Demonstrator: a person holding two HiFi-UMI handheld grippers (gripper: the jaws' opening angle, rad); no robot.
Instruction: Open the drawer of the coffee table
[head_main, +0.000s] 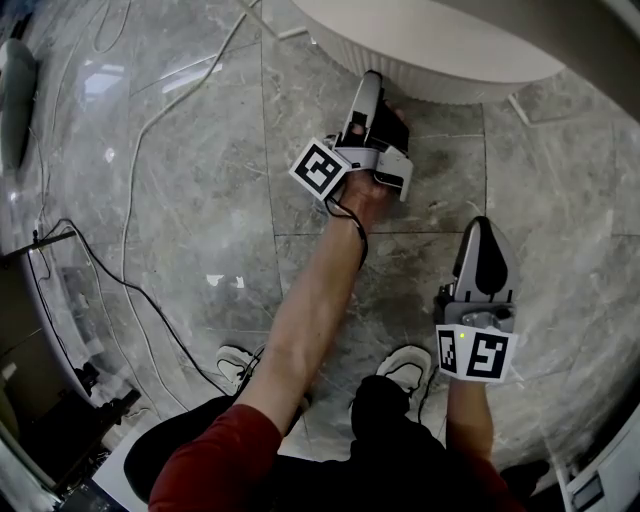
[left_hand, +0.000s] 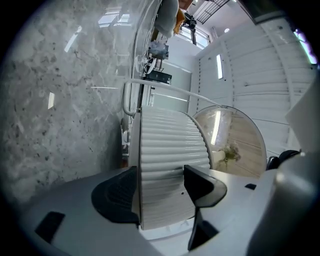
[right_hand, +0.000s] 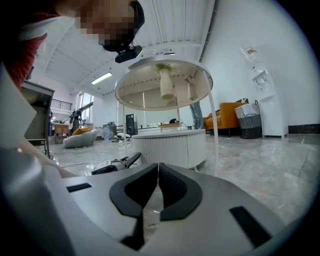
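Observation:
The white round coffee table (head_main: 440, 60) with a ribbed side stands at the top of the head view. My left gripper (head_main: 372, 85) reaches its side, rolled over. In the left gripper view the left gripper (left_hand: 160, 190) stands wide open, with a ribbed white panel (left_hand: 170, 150) of the table between the two black pads (left_hand: 116, 196); whether this is the drawer front I cannot tell. My right gripper (head_main: 483, 228) hangs back over the floor, away from the table. Its pads (right_hand: 172, 187) meet and the right gripper (right_hand: 158, 172) is shut on nothing. It looks at the table (right_hand: 170, 147) from a distance.
Grey marble floor all round, with cables (head_main: 130, 200) trailing at the left. The person's shoes (head_main: 405, 368) are just below the arms. A round glass-topped side table (right_hand: 164, 82) stands over the coffee table; an orange sofa (right_hand: 222, 117) and a basket (right_hand: 248, 120) lie far right.

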